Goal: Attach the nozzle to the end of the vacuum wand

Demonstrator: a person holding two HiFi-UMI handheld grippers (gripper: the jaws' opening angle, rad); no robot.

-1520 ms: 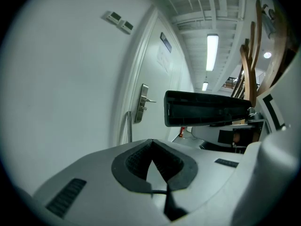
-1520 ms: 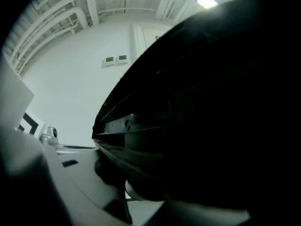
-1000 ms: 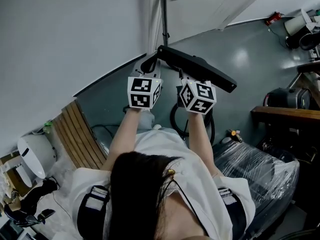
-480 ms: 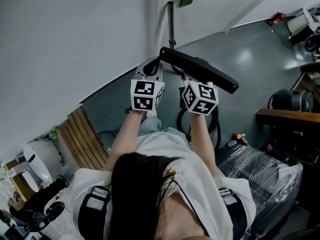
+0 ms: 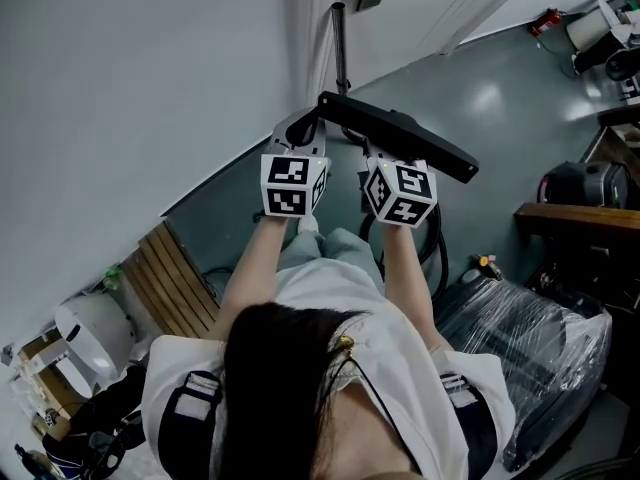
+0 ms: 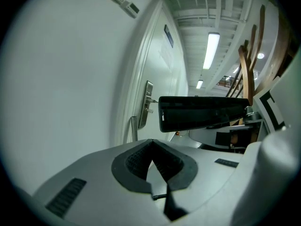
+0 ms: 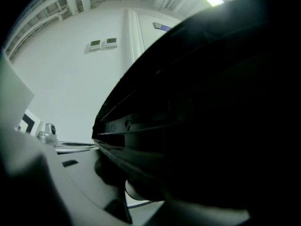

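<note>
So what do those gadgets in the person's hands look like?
The left tongs and right tongs are pale grey plastic with dark ribbed pads; each carries a white cube with black square markers. The person wears a white short-sleeved top.

Dim, fisheye-warped frames; ceiling lamp (image 6: pixel 212 48) glares overhead.

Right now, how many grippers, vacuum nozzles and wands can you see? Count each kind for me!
Grippers: 2, the left gripper and the right gripper
Black nozzle: 1
Wand: 1
Total: 4
</note>
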